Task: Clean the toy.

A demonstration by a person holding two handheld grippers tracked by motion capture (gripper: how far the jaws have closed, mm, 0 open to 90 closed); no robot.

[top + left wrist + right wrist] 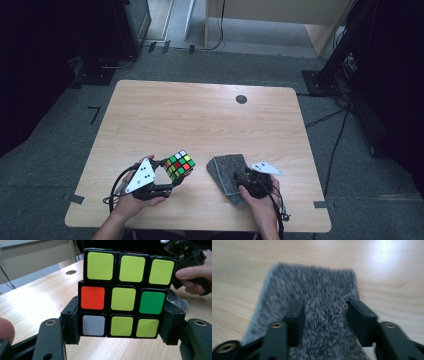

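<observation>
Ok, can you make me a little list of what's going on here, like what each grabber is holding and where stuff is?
left gripper: shut on the puzzle cube, jaws pressing its two sides
cube position: lifted above the table, near its front left
cube face toward the left gripper's camera: mostly yellow, with one red, one green and one white square
right gripper: jaws around the grey fuzzy cloth
cloth position: near the front right of the table, beside the cube
table extras: a small dark round spot near the far edge

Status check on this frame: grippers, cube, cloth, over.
Left gripper shut on puzzle cube, lifted. Right gripper jaws astride grey cloth, grip unclear. Nothing between them.
</observation>
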